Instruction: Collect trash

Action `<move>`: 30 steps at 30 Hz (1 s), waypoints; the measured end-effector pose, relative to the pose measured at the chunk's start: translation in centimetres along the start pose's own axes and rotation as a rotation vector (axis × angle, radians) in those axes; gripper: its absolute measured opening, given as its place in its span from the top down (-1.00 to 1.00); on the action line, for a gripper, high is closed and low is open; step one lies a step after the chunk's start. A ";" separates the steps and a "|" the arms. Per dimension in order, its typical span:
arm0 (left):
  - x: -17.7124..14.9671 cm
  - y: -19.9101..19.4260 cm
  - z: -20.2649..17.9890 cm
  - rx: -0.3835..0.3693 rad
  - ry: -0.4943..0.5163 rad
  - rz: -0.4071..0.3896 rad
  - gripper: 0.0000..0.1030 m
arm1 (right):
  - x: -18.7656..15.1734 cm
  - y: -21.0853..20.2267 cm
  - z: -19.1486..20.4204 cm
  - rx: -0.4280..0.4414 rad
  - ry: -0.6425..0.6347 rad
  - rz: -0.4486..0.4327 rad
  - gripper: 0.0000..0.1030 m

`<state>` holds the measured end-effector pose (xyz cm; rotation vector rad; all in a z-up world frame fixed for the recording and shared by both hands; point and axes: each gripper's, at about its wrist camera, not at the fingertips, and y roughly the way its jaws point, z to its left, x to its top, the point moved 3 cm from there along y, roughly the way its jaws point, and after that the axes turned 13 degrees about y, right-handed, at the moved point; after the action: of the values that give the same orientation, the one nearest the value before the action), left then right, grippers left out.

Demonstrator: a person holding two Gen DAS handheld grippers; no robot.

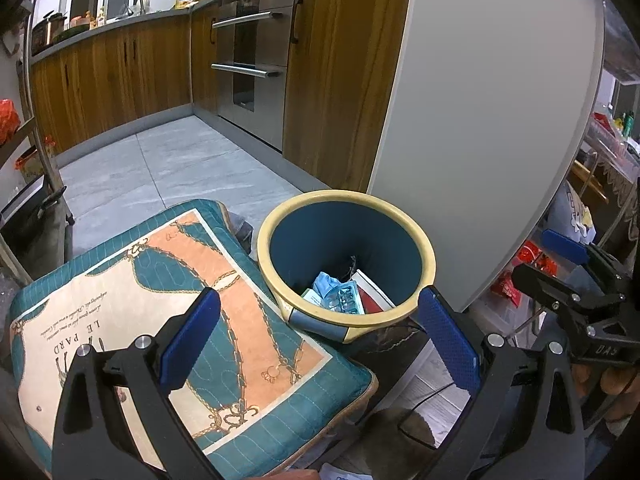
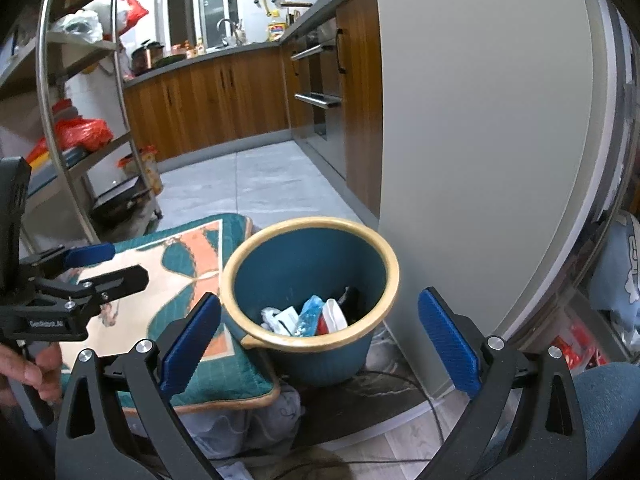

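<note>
Between the left gripper's point(image 1: 318, 338) blue fingers point(image 1: 191, 338) nothing is held; the jaws stand wide, tilted downward over the near rim of the trash bin point(image 1: 424, 248). Its left finger hangs above a teal and peach cushion point(image 1: 120, 280), its right finger sits just beside the bin's front edge. Inside the bin, ahead of the fingertips, lies the collected trash point(image 1: 340, 298): a pale blue blister pack, crumpled blue wrapping and a white and red carton.

The right gripper point(image 2: 320, 338) is likewise spread wide and empty, pointing down at the same bin from a little farther right, with the bin's yellow rim framed between its fingers point(image 2: 448, 338). At the lower left of that view a person's hand point(image 2: 28, 372) grips the left gripper's handle.

Beyond the bin, to the right of both grippers, a tall pale grey panel point(image 1: 492, 120) rises close behind the rim. A black cable point(image 2: 400, 376) trails on the floor below the bin. Farther ahead stretch grey floor tiles point(image 1: 168, 176), wooden kitchen cabinets point(image 1: 120, 76) and a steel oven point(image 1: 252, 64); a metal shelf rack point(image 2: 80, 120) holding red bags stands far left.
</note>
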<state>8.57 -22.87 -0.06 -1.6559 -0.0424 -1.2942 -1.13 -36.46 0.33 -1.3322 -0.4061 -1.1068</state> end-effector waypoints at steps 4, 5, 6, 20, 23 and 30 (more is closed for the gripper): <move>0.0 0.2 0.0 -0.004 -0.008 0.007 -0.89 | 0.0 0.1 0.0 0.002 0.001 0.004 -0.90; 0.0 0.3 0.0 -0.005 -0.008 0.007 -0.89 | 0.0 0.1 0.1 0.002 0.001 0.005 -0.90; 0.1 0.3 0.0 -0.005 -0.006 0.008 -0.89 | 0.0 0.2 0.1 0.001 0.000 0.007 -0.90; 0.0 0.3 -0.4 -0.011 0.005 0.009 -0.89 | -0.2 0.4 0.6 -0.001 -0.009 0.018 -0.90; 0.0 0.3 -0.5 -0.012 0.008 0.011 -0.89 | -0.1 0.4 0.8 0.000 -0.009 0.017 -0.90; 0.0 0.3 -0.5 -0.011 0.009 0.011 -0.89 | -0.1 0.3 0.6 0.002 -0.007 0.017 -0.90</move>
<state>8.39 -23.45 -0.29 -1.6576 -0.0206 -1.2954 -0.72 -35.89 0.20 -1.3359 -0.4008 -1.0876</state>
